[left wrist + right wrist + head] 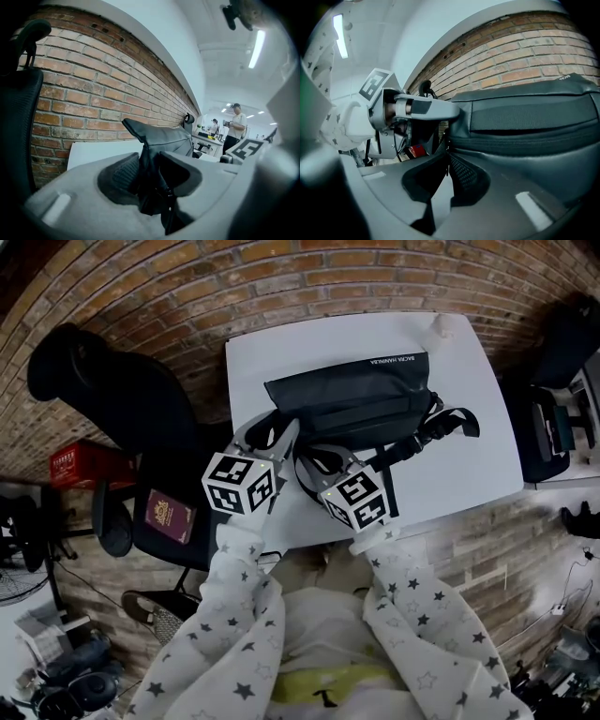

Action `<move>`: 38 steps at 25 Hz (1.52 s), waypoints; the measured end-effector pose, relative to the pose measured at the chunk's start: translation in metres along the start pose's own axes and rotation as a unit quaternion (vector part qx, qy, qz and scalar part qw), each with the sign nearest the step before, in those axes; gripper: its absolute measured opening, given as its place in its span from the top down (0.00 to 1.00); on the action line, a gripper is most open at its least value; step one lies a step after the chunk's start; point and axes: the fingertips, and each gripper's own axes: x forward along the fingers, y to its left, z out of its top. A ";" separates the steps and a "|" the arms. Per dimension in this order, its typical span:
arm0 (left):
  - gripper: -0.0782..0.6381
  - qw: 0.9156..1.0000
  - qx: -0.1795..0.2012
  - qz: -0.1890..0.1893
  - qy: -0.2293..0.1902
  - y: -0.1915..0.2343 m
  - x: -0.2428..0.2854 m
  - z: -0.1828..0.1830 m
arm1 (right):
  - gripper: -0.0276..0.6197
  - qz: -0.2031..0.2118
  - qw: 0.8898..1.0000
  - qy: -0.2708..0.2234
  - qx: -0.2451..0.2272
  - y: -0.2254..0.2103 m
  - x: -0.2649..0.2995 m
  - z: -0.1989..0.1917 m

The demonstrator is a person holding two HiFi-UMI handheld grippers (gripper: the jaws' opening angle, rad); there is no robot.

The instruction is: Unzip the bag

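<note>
Found the bag (356, 395) lying flat on the table (469, 465), long side toward the wall (281, 277), with the strap (450, 423) trailing off its right end toward the near edge. Saw both tongs at the bag's near-left part, close beside each other.

Found the left gripper (270, 432) clenched on a fold of the bag's black fabric at the left end. From the left gripper view, saw that fabric filling the gap between the two jaws and rising above them in a peak.

Found the right gripper (334, 457) squeezed almost together on a thin dark pull (444, 149) at the bag's end. From the right gripper view, saw the jaw tips meeting just under that end, and the zip (520, 140) running away to the right beneath a flap. Could not tell from any view how far the zip stood open.

Noted a chair (103, 390) left of the table, a red booklet (169, 515) on a seat nearer the camera, and a small white thing (442, 326) on the table's far right corner. Noted starred sleeves (412, 615) behind both tongs.
</note>
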 end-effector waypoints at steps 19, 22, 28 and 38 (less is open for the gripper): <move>0.73 1.000 0.017 -0.013 -0.001 -0.003 0.000 -0.003 | 0.92 -0.053 0.996 0.052 -0.054 -0.017 -0.012 -0.002; 0.74 1.000 0.019 -0.015 -0.002 -0.003 0.002 -0.003 | 0.92 -0.071 0.994 0.054 -0.056 -0.025 -0.015 -0.002; 0.74 1.000 0.019 -0.015 -0.004 -0.003 0.002 -0.003 | 0.92 -0.090 0.992 0.060 -0.061 -0.036 -0.022 -0.003; 0.74 1.000 0.021 -0.007 -0.009 -0.001 -0.002 -0.003 | 0.92 -0.127 0.988 0.062 -0.055 -0.053 -0.033 -0.003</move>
